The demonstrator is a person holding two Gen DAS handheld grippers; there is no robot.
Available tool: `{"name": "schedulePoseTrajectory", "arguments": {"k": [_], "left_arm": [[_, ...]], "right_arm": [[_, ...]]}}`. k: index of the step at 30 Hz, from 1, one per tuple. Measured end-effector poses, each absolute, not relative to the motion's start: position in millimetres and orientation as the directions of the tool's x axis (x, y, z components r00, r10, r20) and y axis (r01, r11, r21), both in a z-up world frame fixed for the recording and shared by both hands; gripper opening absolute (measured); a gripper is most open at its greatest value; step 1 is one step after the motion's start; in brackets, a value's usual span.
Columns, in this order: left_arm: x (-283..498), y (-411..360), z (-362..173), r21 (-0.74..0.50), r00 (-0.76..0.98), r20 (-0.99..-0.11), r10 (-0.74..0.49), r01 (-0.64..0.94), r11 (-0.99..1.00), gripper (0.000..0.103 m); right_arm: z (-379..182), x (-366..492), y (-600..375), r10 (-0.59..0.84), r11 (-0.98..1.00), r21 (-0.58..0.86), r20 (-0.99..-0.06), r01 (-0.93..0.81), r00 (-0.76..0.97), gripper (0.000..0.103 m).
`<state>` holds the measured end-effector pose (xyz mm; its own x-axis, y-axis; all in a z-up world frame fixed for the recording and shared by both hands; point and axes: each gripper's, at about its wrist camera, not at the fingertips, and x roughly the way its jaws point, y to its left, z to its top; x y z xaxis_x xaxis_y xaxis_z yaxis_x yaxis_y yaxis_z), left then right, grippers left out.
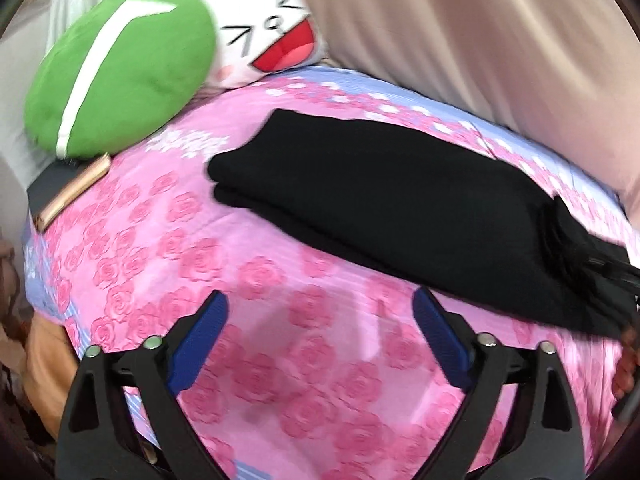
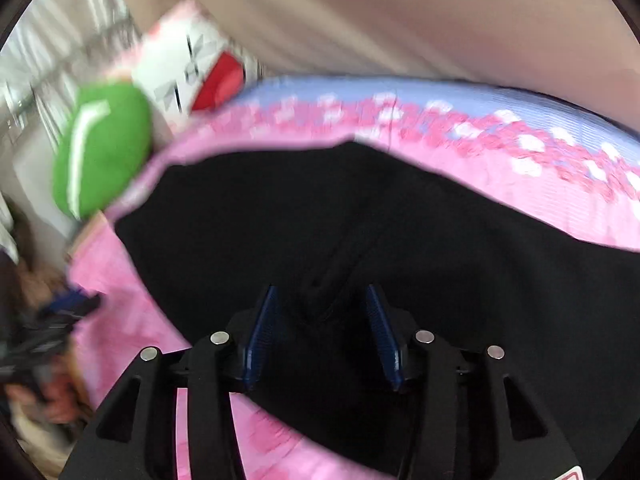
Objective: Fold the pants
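Black pants (image 1: 380,200) lie folded in layers on the pink rose-print bed sheet (image 1: 180,240), stretching from the middle to the right edge. My left gripper (image 1: 319,296) is open wide over bare sheet just in front of them, with nothing between its blue pads. In the right wrist view the pants (image 2: 320,208) fill the centre. My right gripper (image 2: 322,290) hovers over them with its jaws apart. A soft ridge of black cloth sits in the gap, and the pads do not press on it. The left gripper (image 2: 60,312) shows as a blur at the left edge.
A green cushion (image 1: 120,68) and a white cartoon-face pillow (image 1: 276,28) sit at the bed's far left. A dark flat item with a gold-coloured bar (image 1: 72,196) lies below the cushion. Beige fabric (image 1: 480,40) rises behind the bed. A hand (image 1: 626,364) shows at the right edge.
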<state>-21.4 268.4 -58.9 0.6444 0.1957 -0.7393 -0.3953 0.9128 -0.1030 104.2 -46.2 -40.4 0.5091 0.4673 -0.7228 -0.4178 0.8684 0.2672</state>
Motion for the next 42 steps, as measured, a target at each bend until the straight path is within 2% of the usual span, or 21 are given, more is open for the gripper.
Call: {"name": "schedulePoseTrajectory", "arguments": {"k": [2, 5, 10, 15, 19, 20, 21, 22, 24, 25, 26, 29, 33, 34, 37, 42], "left_arm": [[-18.8, 290.9, -63.1, -0.17, 0.643, -0.745, 0.178, -0.441, 0.881, 0.094], [-4.4, 327.9, -70.5, -0.273, 0.638, -0.755, 0.152, -0.516, 0.812, 0.093], [27.9, 340.2, -72.6, -0.366, 0.661, -0.746, 0.084, -0.512, 0.777, 0.094], [40.1, 337.3, -79.7, -0.478, 0.674, -0.738, -0.028, -0.494, 0.726, 0.094], [34.4, 323.9, -76.9, -0.446, 0.663, -0.749, 0.003, -0.507, 0.738, 0.094], [32.4, 321.7, -76.3, -0.442, 0.661, -0.751, 0.007, -0.509, 0.738, 0.094], [30.2, 319.8, -75.7, -0.438, 0.659, -0.752, 0.011, -0.513, 0.738, 0.094], [26.4, 316.1, -74.4, -0.427, 0.653, -0.757, 0.024, -0.522, 0.738, 0.094], [23.5, 312.1, -72.9, -0.397, 0.639, -0.767, 0.059, -0.544, 0.739, 0.094], [21.4, 309.3, -72.1, -0.38, 0.632, -0.771, 0.077, -0.554, 0.74, 0.094], [19.8, 305.2, -70.7, -0.356, 0.623, -0.776, 0.104, -0.567, 0.743, 0.094], [16.7, 292.5, -66.1, -0.294, 0.602, -0.782, 0.159, -0.582, 0.758, 0.094], [13.7, 278.8, -59.8, -0.297, 0.605, -0.783, 0.144, -0.568, 0.768, 0.094], [12.5, 274.9, -57.5, -0.298, 0.607, -0.782, 0.142, -0.564, 0.77, 0.094], [9.6, 267.6, -53.8, -0.3, 0.611, -0.779, 0.138, -0.558, 0.774, 0.094], [4.0, 264.9, -51.9, -0.301, 0.607, -0.783, 0.137, -0.562, 0.771, 0.094]], "right_arm": [[-20.9, 86.2, -77.3, 0.416, 0.903, 0.237, -0.693, -0.359, 0.59, 0.057], [-7.7, 65.8, -132.0, 0.327, 0.944, 0.207, -0.682, -0.256, 0.654, 0.06], [-24.4, 39.7, -224.8, 0.161, 0.978, 0.21, -0.727, -0.007, 0.667, 0.064], [-57.6, 31.9, -274.2, 0.247, 0.932, 0.358, -0.741, 0.057, 0.624, 0.064], [-83.5, 47.7, -272.6, 0.327, 0.904, 0.426, -0.751, 0.043, 0.574, 0.065], [-88.1, 50.5, -270.4, 0.34, 0.898, 0.437, -0.748, 0.037, 0.57, 0.071], [-87.6, 51.1, -266.2, 0.341, 0.899, 0.437, -0.731, 0.022, 0.591, 0.072], [-88.5, 53.3, -260.0, 0.341, 0.904, 0.427, -0.732, 0.008, 0.59, 0.071], [-86.6, 50.7, -246.0, 0.306, 0.928, 0.372, -0.738, -0.015, 0.601, 0.039], [-83.6, 46.9, -243.5, 0.348, 0.912, 0.409, -0.713, -0.042, 0.609, 0.028], [-80.0, 43.8, -243.3, 0.347, 0.911, 0.411, -0.707, -0.041, 0.616, 0.023], [-65.7, 34.4, -252.5, 0.374, 0.889, 0.456, -0.659, -0.049, 0.652, 0.019], [-42.3, 23.8, -285.0, 0.337, 0.896, 0.443, -0.626, -0.035, 0.703, 0.016], [-41.2, 22.4, -293.0, 0.355, 0.89, 0.455, -0.63, -0.042, 0.691, 0.015], [-39.0, 11.5, -307.9, 0.277, 0.931, 0.365, -0.67, -0.02, 0.689, 0.015], [-40.9, -21.0, -370.8, 0.187, 0.932, 0.348, -0.692, 0.095, 0.698, 0.016]]}}
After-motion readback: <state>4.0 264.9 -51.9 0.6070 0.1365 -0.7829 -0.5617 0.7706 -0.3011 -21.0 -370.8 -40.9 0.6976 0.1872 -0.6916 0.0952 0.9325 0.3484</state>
